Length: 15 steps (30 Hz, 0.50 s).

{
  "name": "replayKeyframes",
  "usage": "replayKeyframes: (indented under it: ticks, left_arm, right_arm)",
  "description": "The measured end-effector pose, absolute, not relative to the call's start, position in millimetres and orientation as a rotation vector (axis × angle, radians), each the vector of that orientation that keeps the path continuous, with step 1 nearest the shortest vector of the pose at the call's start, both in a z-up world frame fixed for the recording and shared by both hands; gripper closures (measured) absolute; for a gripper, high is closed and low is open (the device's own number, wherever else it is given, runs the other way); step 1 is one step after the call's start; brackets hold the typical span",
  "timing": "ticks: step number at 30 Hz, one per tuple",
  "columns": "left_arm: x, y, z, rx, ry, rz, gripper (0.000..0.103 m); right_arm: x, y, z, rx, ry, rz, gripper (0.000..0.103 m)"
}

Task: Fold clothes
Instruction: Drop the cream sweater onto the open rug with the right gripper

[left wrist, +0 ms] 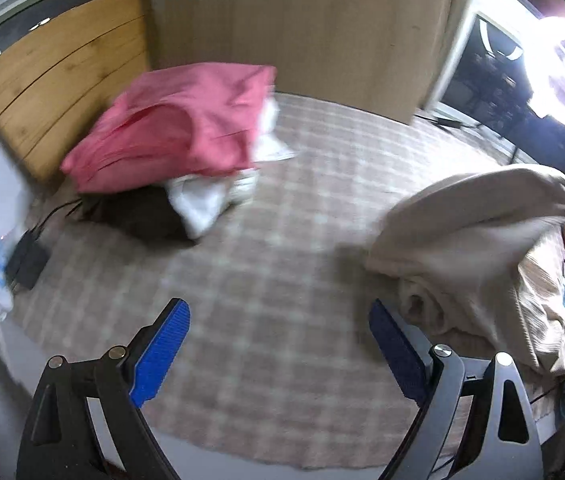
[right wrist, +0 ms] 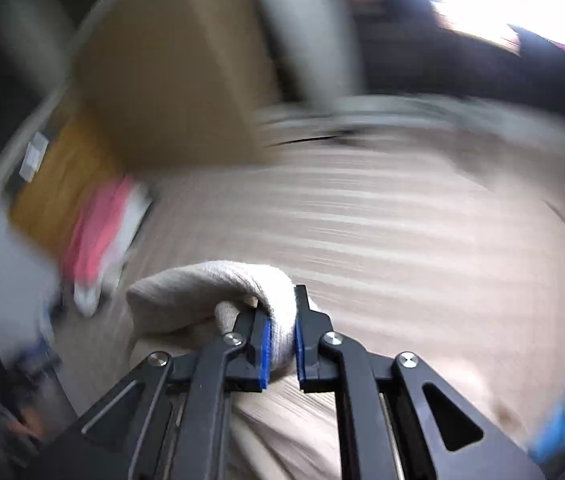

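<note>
Folding looks barely begun on this piece: the right gripper (right wrist: 280, 336) is clenched on a bunched edge of the beige garment (left wrist: 478, 240), lifted at the bed's (left wrist: 282, 240) right side, the left gripper (left wrist: 278, 344) gapes empty, and the pink pile (left wrist: 178, 128) sits by the headboard (left wrist: 62, 80)

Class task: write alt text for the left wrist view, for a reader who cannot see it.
The open left gripper, with blue-padded fingers spread wide, hovers over a pink-and-cream checked bedcover. Ahead on the left, a folded pink garment tops a pile of white clothes. On the right a cream knitted garment hangs lifted, near a bright ring light.
</note>
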<state>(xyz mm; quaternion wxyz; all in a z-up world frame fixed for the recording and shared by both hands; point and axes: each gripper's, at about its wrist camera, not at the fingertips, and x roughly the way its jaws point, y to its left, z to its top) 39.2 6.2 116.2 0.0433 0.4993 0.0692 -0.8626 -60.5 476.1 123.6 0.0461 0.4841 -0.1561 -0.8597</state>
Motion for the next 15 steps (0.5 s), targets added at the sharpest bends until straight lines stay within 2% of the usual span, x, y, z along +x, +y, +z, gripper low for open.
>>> replayKeyframes:
  ticks: [2,3,4,6,7,10,15]
  left_arm:
    - [25,25,112,1.562,0.183,-2.674,0.012]
    - [16,36,109,1.586,0.161,-2.688,0.012]
    - [6,47,106,1.61,0.134,-2.701,0.012]
    - [-14,73,99,1.654,0.068,-2.744,0.012]
    - [-22,84,96,1.675,0.037,-2.761,0.012]
    - [-46,116,86,1.743,-0.047,-2.806,0.012]
    - [-82,146,65,1.79,-0.182,-2.809,0.012]
  right_arm:
    - [-26,540,119,1.699,-0.465,-2.791,0.089]
    - [-11,563,111,1.862,-0.412,-2.827,0.089]
    - [-1,572,110,1.906,-0.39,-2.829,0.089]
    - [15,580,112,1.91,-0.372,-2.817,0.088]
    - [23,584,114,1.912,-0.362,-2.811,0.082]
    - [13,571,127,1.746,-0.304,-2.758,0.049]
    - [-49,525,109,1.54,-0.04,-2.584,0.046]
